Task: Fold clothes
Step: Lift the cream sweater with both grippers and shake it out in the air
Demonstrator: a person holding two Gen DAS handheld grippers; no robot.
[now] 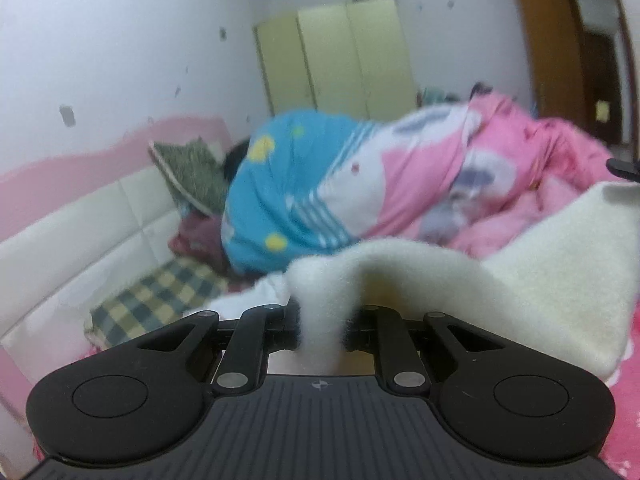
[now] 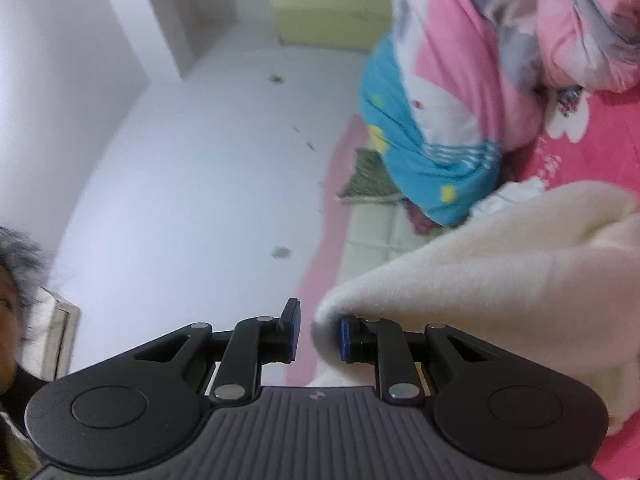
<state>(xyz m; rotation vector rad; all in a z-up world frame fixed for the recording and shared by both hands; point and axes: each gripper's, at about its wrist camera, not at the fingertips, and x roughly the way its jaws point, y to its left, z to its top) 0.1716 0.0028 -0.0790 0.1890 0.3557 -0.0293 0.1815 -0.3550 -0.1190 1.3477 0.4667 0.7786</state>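
In the left wrist view, the left gripper is closed tightly on a fold of the cream fleece garment, which is lifted in front of the piled quilt. In the right wrist view, the right gripper stands partly open; the garment's edge lies against its right finger, but I cannot tell if it is pinched.

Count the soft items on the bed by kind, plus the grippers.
cream fleece garment: 1
patterned quilt: 1
pillows: 2, green pillow and plaid pillow
maroon cloth: 1
grippers: 2, left gripper and right gripper
Total: 7
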